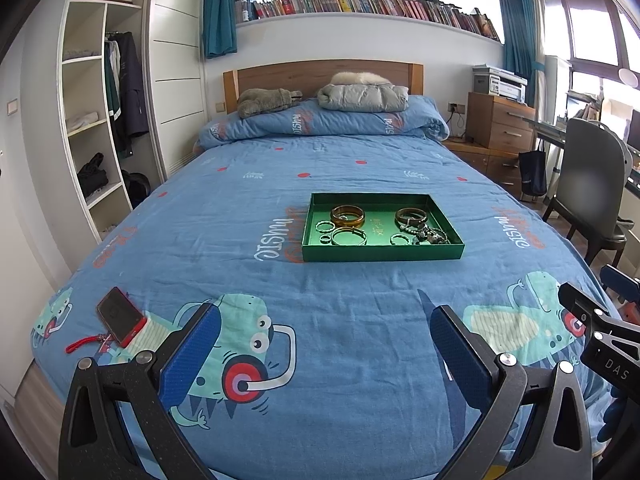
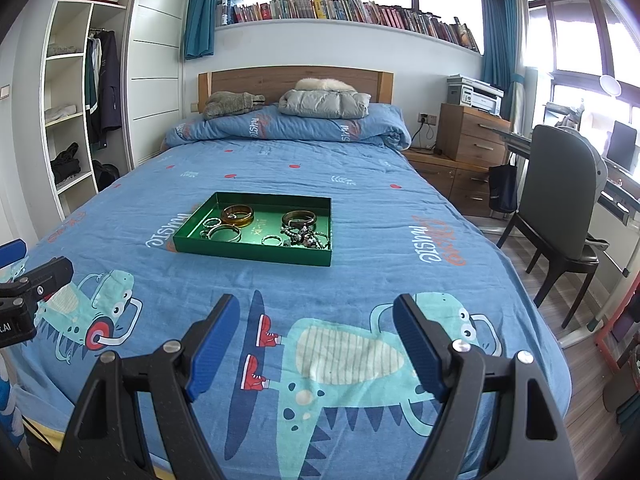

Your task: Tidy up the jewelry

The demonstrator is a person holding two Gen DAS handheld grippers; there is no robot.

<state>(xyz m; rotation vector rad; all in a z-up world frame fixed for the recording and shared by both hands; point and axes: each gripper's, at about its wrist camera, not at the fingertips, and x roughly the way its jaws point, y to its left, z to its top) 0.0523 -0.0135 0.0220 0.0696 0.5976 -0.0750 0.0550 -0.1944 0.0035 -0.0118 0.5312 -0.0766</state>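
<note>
Nearest to me, both of my tools hang over the foot of the bed with nothing between their fingers. My left gripper (image 1: 324, 344) stands wide, its blue textured pads (image 1: 191, 354) spread above the cartoon monster print on the blue quilted bedspread (image 1: 360, 400). My right gripper (image 2: 316, 344) is just as wide and empty, poised over the printed dinosaur in red sneakers. Each tool shows at the edge of the other's view, side by side and apart.

Off to my left, near the bed's edge, a red-cased phone (image 1: 121, 316) with a red wrist strap lies face up on the cover.

Farther up, around the middle of the bed, sits the shallow rectangular green tray (image 1: 380, 251), well apart from both grippers. Inside it lie an amber bangle (image 1: 347, 216), a dark brown bangle (image 1: 411, 216), a thin silver bangle (image 1: 349, 236), several small silver rings (image 1: 325, 227), and a tangled heap of beaded pieces (image 1: 430, 235) in the near right corner.

Beyond the tray, a folded grey padded jacket (image 1: 362, 97) rests on the rolled quilt against the wooden headboard (image 1: 280, 76).
</note>
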